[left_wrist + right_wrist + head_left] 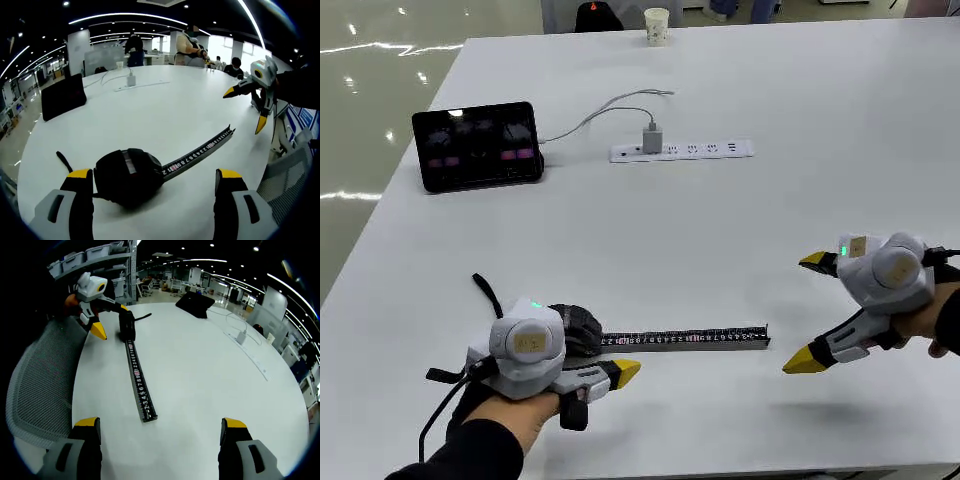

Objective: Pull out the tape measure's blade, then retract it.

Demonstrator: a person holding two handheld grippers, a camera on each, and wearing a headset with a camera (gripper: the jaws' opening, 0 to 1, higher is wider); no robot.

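Head view: tape measure [578, 328] blade [690, 339] lies pulled out, retraction apparently pending; left gripper [154, 174] and right gripper [807, 311] spread, holding nothing.

One tape measure [578, 328], two grippers [154, 174] [160, 421]

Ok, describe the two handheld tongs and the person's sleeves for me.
Both the left tongs and the right tongs have rounded light-grey housings with tan square stickers and a small green light. Their jaws are grey and black, ending in pointed yellow tips. A thin black cable hangs from the left one. The sleeves are black.
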